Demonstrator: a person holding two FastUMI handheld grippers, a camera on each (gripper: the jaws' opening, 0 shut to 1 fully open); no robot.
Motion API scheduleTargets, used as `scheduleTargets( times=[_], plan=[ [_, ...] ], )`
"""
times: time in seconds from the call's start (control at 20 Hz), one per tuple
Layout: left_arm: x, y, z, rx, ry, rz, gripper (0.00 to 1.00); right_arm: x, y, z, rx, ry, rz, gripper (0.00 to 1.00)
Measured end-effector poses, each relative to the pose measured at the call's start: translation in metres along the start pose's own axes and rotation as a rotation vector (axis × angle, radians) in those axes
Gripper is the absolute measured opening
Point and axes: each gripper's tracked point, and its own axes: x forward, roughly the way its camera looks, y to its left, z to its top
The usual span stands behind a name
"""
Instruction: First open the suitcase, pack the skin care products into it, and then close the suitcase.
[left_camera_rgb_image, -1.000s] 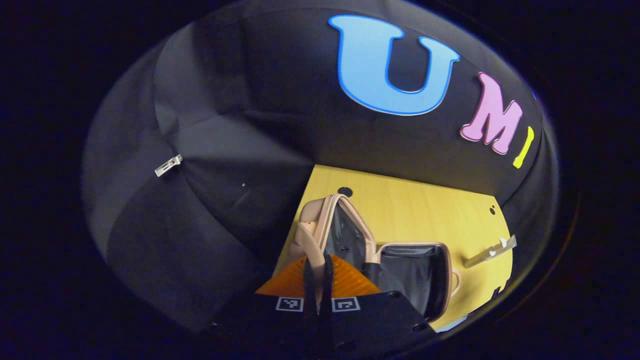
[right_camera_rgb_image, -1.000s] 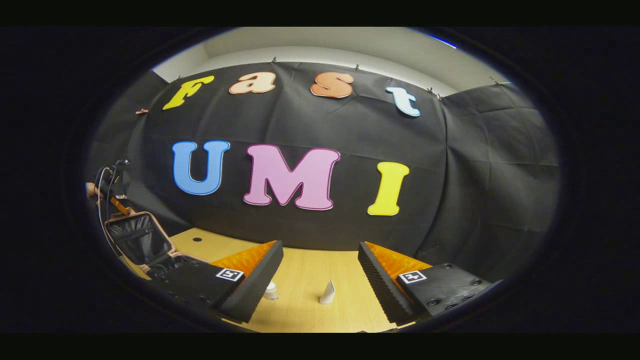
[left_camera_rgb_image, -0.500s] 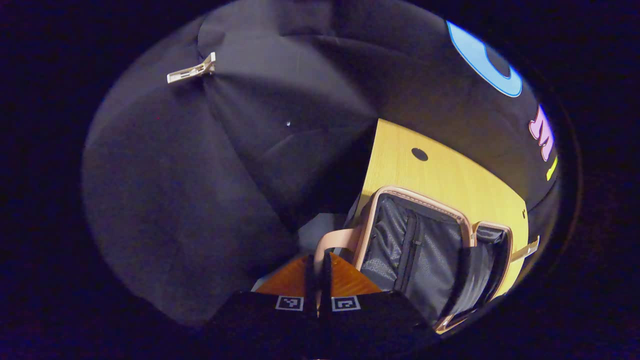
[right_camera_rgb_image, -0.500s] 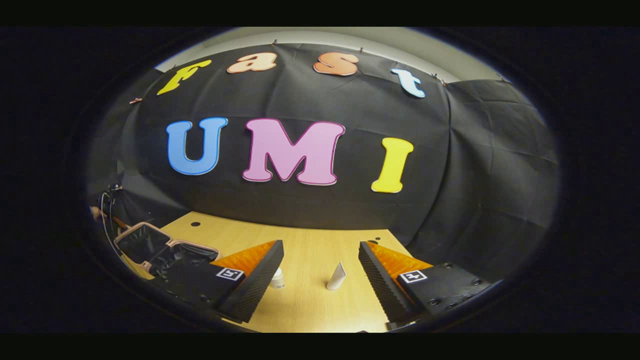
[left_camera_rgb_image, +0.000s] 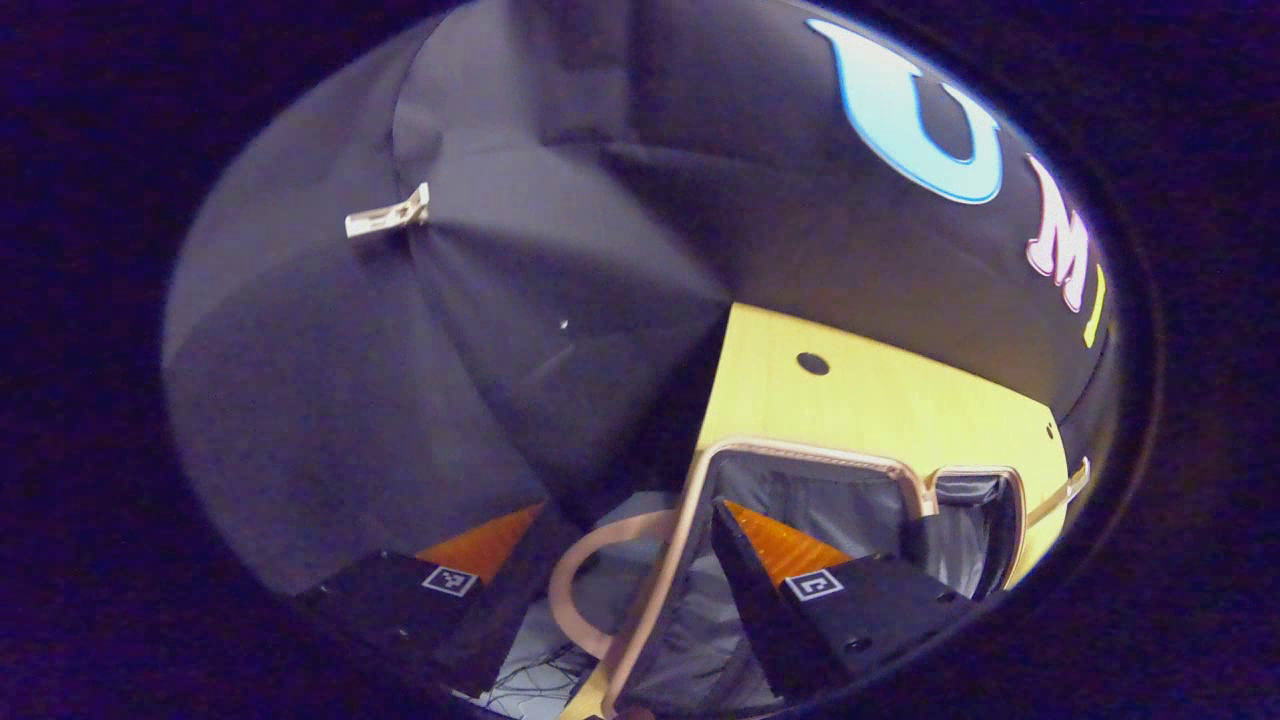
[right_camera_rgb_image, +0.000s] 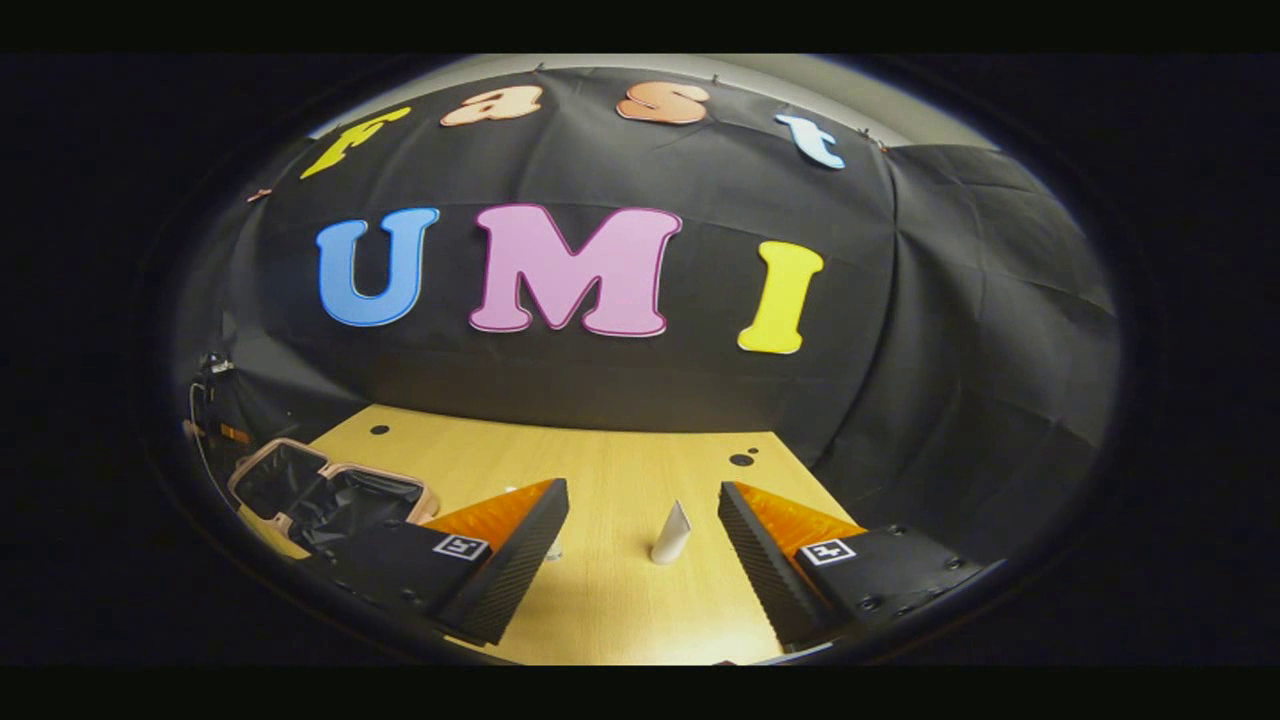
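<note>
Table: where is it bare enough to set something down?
The table is bare between the open suitcase and the back cloth, and around the white tube. It is crowded at the left edge, where the suitcase lies.

One suitcase (right_camera_rgb_image: 325, 492), one tube (right_camera_rgb_image: 670, 533).

Colours, both views
Suitcase (left_camera_rgb_image: 905, 478): peach-pink shell and trim, dark grey lining with mesh pattern. Table (right_camera_rgb_image: 610, 470) ahead of the fingers: light yellow wood. Tube (right_camera_rgb_image: 670, 533) between the fingers: white.
</note>
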Motion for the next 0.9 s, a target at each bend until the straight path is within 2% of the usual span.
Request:
scheduleTargets(
  times=[0.1, 0.2, 0.35, 0.45, 0.6, 0.75, 0.9],
  plan=[
    [-0.029, -0.074, 0.016, 0.068, -0.070, -0.090, 0.96, 0.005, -0.010, -0.012, -0.012, 0.012, -0.009, 0.96],
    [-0.064, -0.167, 0.015, 0.129, -0.124, -0.246, 0.96, 0.013, -0.020, -0.024, -0.028, 0.024, -0.004, 0.96],
    [-0.112, -0.312, -0.005, 0.183, -0.143, -0.451, 0.97, 0.029, -0.028, -0.047, -0.024, 0.051, 0.024, 0.96],
    [-0.140, -0.403, -0.030, 0.192, -0.126, -0.543, 0.96, 0.039, -0.033, -0.060, -0.038, 0.069, 0.045, 0.96],
    [-0.154, -0.500, -0.071, 0.230, -0.069, -0.605, 0.97, 0.056, -0.038, -0.083, -0.050, 0.098, 0.096, 0.96],
    [-0.143, -0.554, -0.116, 0.309, -0.006, -0.605, 0.97, 0.079, -0.040, -0.111, -0.050, 0.148, 0.146, 0.97],
    [-0.124, -0.597, -0.143, 0.325, 0.052, -0.588, 0.97, 0.103, -0.038, -0.136, -0.065, 0.193, 0.194, 0.96]
  ],
)
